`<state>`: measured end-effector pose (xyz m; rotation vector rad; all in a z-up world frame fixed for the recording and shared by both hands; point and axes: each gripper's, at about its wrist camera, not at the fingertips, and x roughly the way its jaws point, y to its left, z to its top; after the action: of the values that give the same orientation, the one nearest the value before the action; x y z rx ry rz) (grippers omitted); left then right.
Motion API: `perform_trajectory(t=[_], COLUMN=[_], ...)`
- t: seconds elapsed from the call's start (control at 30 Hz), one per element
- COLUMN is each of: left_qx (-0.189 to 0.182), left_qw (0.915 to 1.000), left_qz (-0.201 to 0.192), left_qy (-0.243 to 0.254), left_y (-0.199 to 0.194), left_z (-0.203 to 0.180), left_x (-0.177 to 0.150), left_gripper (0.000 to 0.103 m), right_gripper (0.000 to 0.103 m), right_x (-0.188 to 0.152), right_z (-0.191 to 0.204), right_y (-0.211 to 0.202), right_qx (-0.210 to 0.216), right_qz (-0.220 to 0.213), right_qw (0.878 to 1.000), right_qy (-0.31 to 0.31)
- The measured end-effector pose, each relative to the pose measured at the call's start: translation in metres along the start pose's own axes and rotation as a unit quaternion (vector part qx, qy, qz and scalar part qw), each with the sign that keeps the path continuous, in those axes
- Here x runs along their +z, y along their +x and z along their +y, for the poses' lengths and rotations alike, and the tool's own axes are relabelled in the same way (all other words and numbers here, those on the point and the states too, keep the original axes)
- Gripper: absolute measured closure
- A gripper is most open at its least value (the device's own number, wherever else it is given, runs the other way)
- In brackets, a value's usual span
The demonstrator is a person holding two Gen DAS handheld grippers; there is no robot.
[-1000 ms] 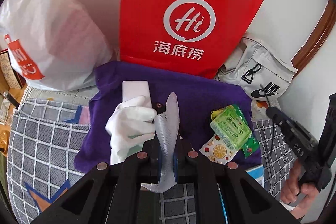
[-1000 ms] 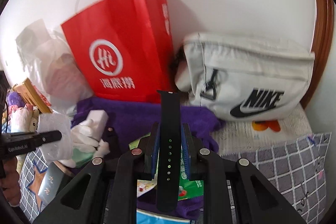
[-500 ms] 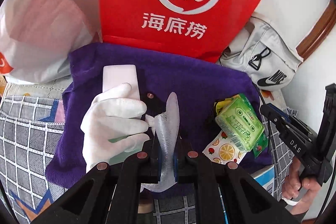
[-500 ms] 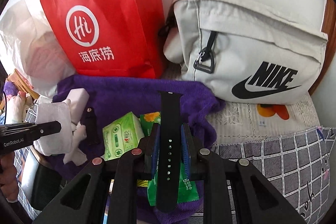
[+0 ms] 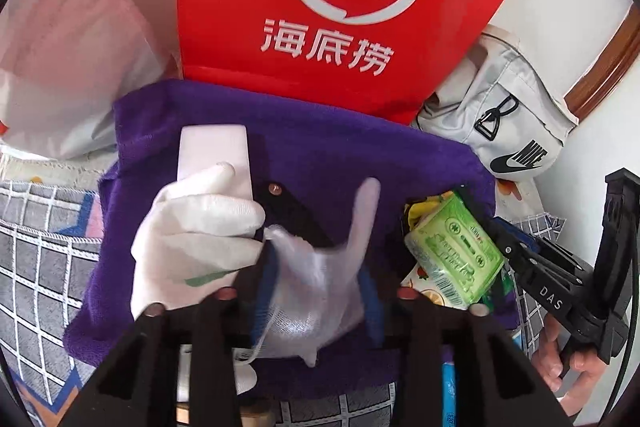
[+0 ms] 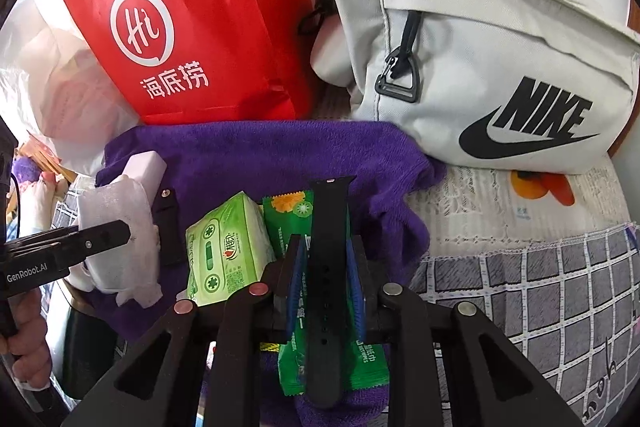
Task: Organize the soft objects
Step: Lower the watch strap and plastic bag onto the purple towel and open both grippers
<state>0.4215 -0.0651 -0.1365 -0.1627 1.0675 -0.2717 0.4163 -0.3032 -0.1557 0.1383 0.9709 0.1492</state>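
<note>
1. Jaws of the left gripper [image 5: 316, 279] are opening around a thin white glove [image 5: 320, 291] that sags between them over the purple towel [image 5: 360, 163].
2. Jaws of the right gripper [image 6: 326, 263] are opening too, with a black watch strap [image 6: 326, 267] standing between them.
3. Glove: light, limp, likely to slide; best pinched at the cuff.
4. Strap: rubbery, bendy, grippy; best held mid-length.
</note>
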Motion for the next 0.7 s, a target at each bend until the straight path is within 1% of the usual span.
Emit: perform_trajectory(t=[0.03,0.1,0.2,0.37,0.43,0.53,0.6,0.67,0.7], left_qx=[-0.001,0.001,0.012,0.018,0.028,0.042,0.043,0.046,0.048], left_qw=[1.0000,0.9999,0.9998,0.9994,0.9990,0.9982,0.9984,0.9984,0.9981], left_qz=[-0.002,-0.012,-0.018,-0.028,-0.033,-0.041,-0.034,-0.032,-0.035], left_qy=[0.001,0.001,0.002,0.002,0.008,0.010,0.010,0.012,0.014], left_y=[-0.001,-0.005,-0.010,-0.022,-0.029,-0.041,-0.049,-0.057,-0.065], left_z=[0.001,0.000,-0.001,0.002,0.001,-0.001,-0.003,-0.005,-0.007], left_x=[0.001,0.002,0.003,0.004,0.004,0.001,-0.004,-0.010,-0.015], left_gripper=[0.049,0.045,0.044,0.043,0.043,0.043,0.043,0.043,0.043], right_gripper=[0.073,0.066,0.061,0.059,0.059,0.050,0.041,0.038,0.038], right_x=[0.000,0.000,0.001,0.003,0.004,0.003,0.002,-0.001,-0.004], right_z=[0.000,0.001,0.004,0.005,0.005,0.006,0.008,0.011,0.013], right_y=[0.000,-0.003,-0.006,-0.017,-0.024,-0.042,-0.056,-0.069,-0.074], right_qx=[0.002,0.003,0.004,0.003,0.000,0.003,-0.001,-0.007,-0.009], right_qz=[-0.001,-0.007,-0.013,-0.025,-0.029,-0.040,-0.054,-0.055,-0.054], right_qw=[1.000,1.000,1.000,1.000,1.000,0.999,0.999,0.998,0.998], right_qy=[0.001,0.000,-0.005,-0.006,-0.004,0.000,0.003,0.005,0.006])
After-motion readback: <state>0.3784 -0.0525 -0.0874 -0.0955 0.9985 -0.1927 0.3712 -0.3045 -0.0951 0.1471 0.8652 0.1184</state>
